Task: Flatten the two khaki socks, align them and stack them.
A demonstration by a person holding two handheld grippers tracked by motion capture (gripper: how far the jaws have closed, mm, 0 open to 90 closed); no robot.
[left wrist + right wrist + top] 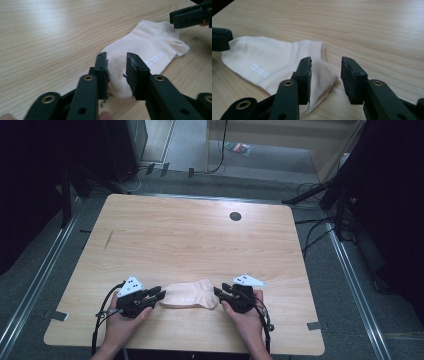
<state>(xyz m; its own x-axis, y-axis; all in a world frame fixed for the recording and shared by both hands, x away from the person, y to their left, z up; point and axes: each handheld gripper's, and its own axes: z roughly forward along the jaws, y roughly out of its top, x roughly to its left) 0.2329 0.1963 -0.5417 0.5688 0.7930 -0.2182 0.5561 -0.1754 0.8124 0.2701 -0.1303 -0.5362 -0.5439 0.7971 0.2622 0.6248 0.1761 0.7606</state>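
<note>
A pale beige ankle sock lies flat near the front edge of the wooden table, between my two grippers. My left gripper is at the sock's left end. In the left gripper view its jaws stand apart, with that end of the sock in the gap and no pad pressing on it. My right gripper is at the sock's right end. Its jaws are also apart, and the edge of the sock lies under one finger.
A small dark round hole marks the tabletop at the far right. Bare wood stretches behind the sock. Cables and dark stand legs lie on the floor around the table.
</note>
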